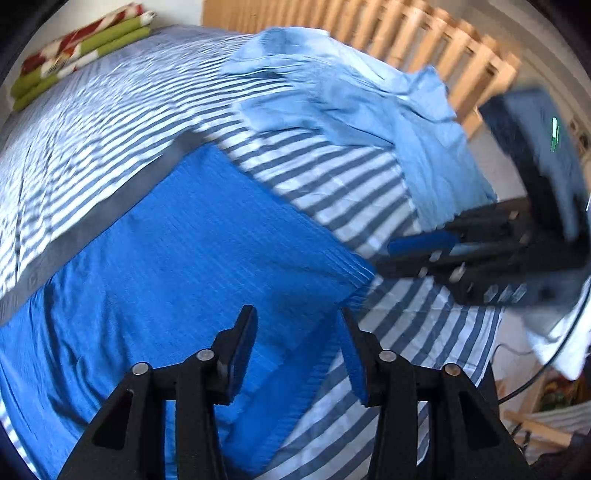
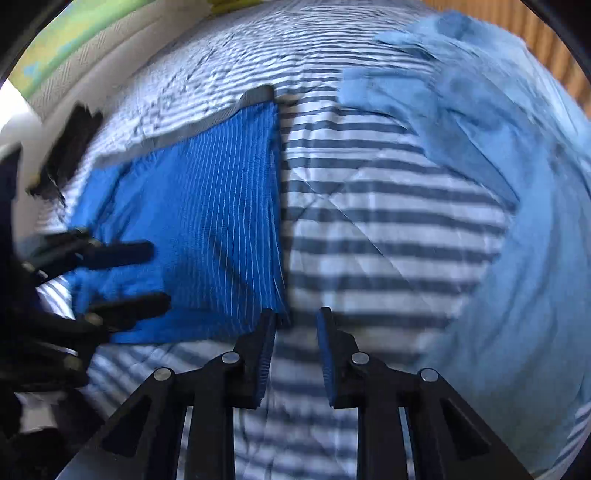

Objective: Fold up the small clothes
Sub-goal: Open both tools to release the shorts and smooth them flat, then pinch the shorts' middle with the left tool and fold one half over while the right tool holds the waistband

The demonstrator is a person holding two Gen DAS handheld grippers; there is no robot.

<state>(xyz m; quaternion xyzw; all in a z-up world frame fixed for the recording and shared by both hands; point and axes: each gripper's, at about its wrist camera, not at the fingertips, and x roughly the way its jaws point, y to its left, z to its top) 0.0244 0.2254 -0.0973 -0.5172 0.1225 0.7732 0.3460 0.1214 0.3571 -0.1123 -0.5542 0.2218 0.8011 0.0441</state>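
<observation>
Bright blue ribbed shorts [image 1: 177, 236] with a grey waistband [image 1: 96, 218] lie flat on the striped bedspread [image 1: 354, 184]. My left gripper [image 1: 299, 328] is open just above their near corner, with blue cloth showing between its fingers but not pinched. In the right wrist view the shorts [image 2: 207, 206] lie to the left, and my right gripper [image 2: 297, 317] is open over the stripes, its left fingertip at the shorts' lower right corner. The left gripper [image 2: 147, 277] reaches in from the left over the shorts. The right gripper [image 1: 406, 254] shows blurred at the right of the left wrist view.
A crumpled light blue garment [image 1: 351, 96] lies on the bedspread beyond the shorts, and fills the right side [image 2: 498, 192] of the right wrist view. Folded green and red fabric [image 1: 74, 55] sits at the far left corner. A wooden slatted frame [image 1: 424, 33] stands behind the bed.
</observation>
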